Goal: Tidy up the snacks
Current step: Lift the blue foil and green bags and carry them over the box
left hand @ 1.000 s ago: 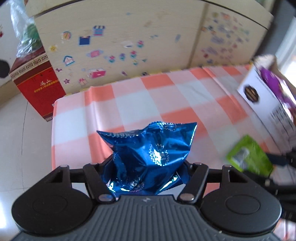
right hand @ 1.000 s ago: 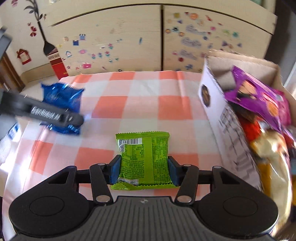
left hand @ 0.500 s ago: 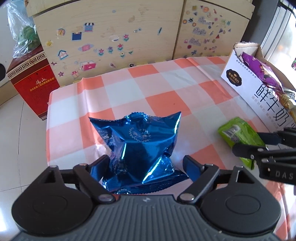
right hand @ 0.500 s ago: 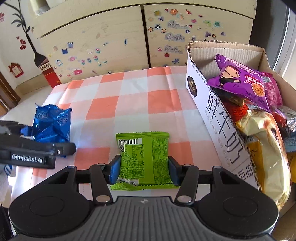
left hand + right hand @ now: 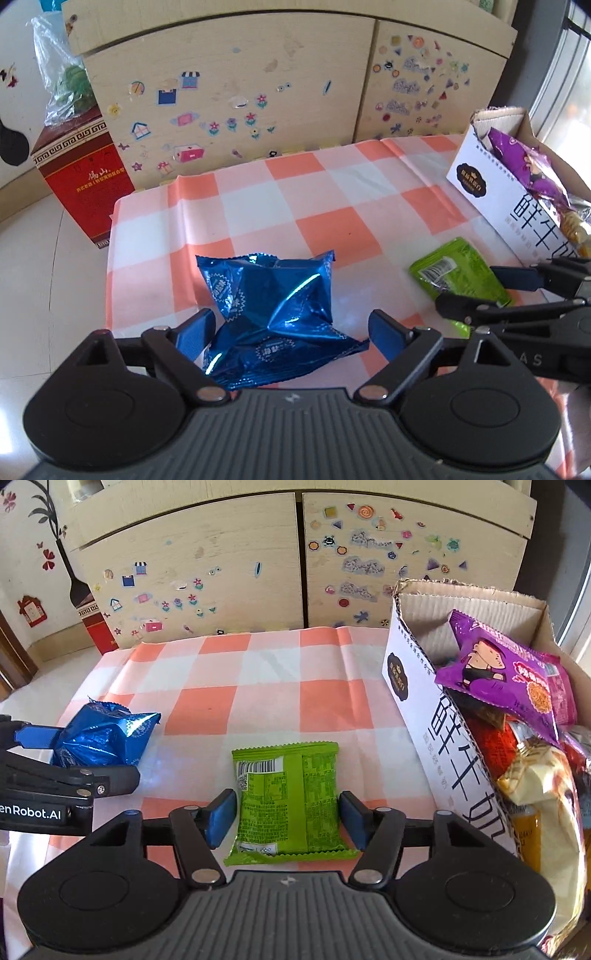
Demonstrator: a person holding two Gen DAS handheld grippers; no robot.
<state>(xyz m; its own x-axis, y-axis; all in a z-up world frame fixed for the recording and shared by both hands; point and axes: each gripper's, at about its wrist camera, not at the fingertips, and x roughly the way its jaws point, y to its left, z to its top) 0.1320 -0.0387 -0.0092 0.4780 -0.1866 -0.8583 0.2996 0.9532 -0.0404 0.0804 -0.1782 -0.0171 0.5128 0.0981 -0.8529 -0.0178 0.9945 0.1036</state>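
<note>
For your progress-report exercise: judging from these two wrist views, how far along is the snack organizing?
Done: the cardboard box already holds several packets, including a purple one. In hand: nothing gripped; the left gripper and right gripper have just been opening around the blue packet and green packet. Left: both lie on the checked cloth.

Both jaws have just opened, releasing blue packet point(image 5: 275, 325) and green packet point(image 5: 288, 799).

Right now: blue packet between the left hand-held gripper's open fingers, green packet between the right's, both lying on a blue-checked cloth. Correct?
Not quite: the cloth is orange-and-white checked, not blue, as the right wrist view shows. The rest holds: blue packet between the left hand-held gripper, green packet between the right hand-held gripper, both lying flat.
</note>
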